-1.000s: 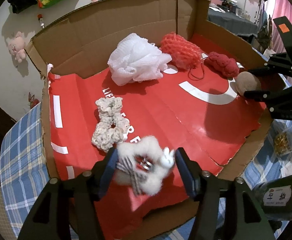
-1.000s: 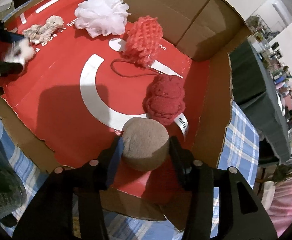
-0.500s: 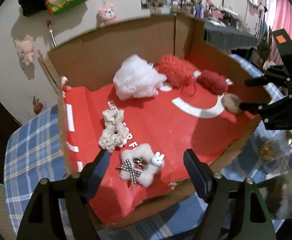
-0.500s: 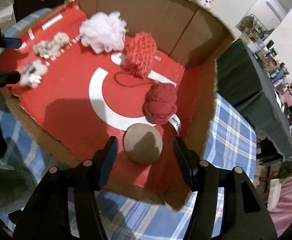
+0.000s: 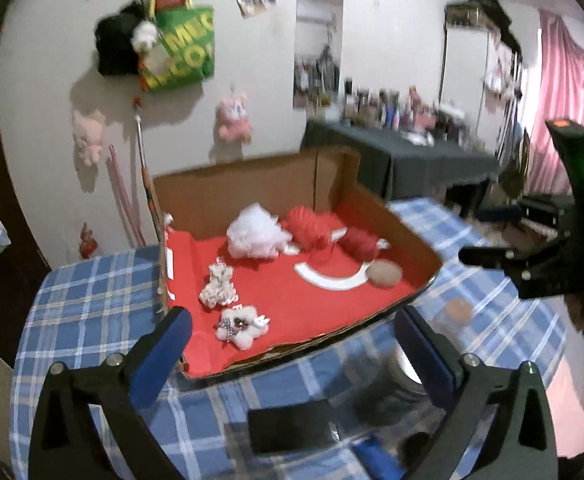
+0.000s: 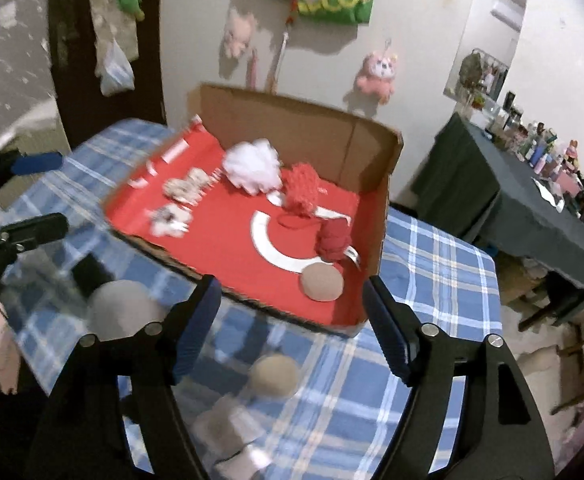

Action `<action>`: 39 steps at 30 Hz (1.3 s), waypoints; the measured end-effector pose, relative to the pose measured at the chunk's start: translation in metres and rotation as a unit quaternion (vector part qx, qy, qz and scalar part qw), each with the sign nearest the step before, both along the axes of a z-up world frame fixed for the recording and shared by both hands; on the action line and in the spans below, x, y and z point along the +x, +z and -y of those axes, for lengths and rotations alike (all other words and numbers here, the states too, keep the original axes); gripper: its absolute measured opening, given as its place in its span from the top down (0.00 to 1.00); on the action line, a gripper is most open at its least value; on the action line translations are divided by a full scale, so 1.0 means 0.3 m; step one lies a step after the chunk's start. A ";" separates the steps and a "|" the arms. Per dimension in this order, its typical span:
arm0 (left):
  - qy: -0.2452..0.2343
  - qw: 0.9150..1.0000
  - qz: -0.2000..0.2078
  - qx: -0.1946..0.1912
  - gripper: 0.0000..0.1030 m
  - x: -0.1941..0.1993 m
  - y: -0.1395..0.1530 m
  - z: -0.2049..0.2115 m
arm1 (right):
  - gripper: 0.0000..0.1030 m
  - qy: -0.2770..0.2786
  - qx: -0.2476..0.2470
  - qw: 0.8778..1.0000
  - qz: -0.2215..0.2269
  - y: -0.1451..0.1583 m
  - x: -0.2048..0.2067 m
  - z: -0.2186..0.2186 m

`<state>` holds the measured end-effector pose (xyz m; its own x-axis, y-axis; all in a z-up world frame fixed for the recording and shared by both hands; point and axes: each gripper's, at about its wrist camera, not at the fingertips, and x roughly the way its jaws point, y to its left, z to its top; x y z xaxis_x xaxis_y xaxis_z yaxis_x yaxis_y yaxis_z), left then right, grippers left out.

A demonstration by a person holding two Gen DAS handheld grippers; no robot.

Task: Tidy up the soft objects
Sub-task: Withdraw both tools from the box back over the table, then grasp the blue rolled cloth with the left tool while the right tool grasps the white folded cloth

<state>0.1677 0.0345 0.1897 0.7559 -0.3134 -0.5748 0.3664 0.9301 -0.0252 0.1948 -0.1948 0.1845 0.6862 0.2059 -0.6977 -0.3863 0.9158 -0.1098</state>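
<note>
Left gripper (image 5: 292, 336) jaws just opening wide, holding nothing, right gripper (image 6: 292, 304) jaws just opening, holding nothing, white fluffy toy (image 5: 240, 323) and brown ball (image 6: 322, 281) lying in the cardboard box (image 5: 252, 188) on the counter (image 5: 92, 300)

Below me, the blue plaid tablecloth (image 6: 443, 264) carries the shallow cardboard box (image 6: 375, 216) at twelve o'clock; a blurred clear container (image 6: 228, 392) lies at six.

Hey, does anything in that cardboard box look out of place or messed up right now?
Nothing is spilled. All six soft items lie inside the cardboard box. Two small oddities: the box's near edge is ragged and torn, and a red cord trails loose from the red mesh puff across the floor.
</note>
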 end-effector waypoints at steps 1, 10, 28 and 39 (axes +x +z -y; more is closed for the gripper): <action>0.002 1.000 0.006 -0.003 0.00 -0.027 0.009 0.001 | 0.25 0.000 0.007 1.000 0.005 0.012 -0.024 0.003; 0.044 0.996 0.078 -0.023 0.00 -0.280 0.013 0.030 | 0.20 -0.006 0.070 0.994 0.089 0.033 -0.321 0.010; 0.124 0.987 0.100 -0.031 0.00 -0.449 -0.219 0.071 | 0.13 -0.110 0.103 0.980 0.127 -0.249 -0.506 0.042; 0.136 0.989 0.064 -0.013 0.00 -0.428 -0.377 0.110 | 0.13 -0.128 0.073 0.984 0.105 -0.403 -0.505 0.022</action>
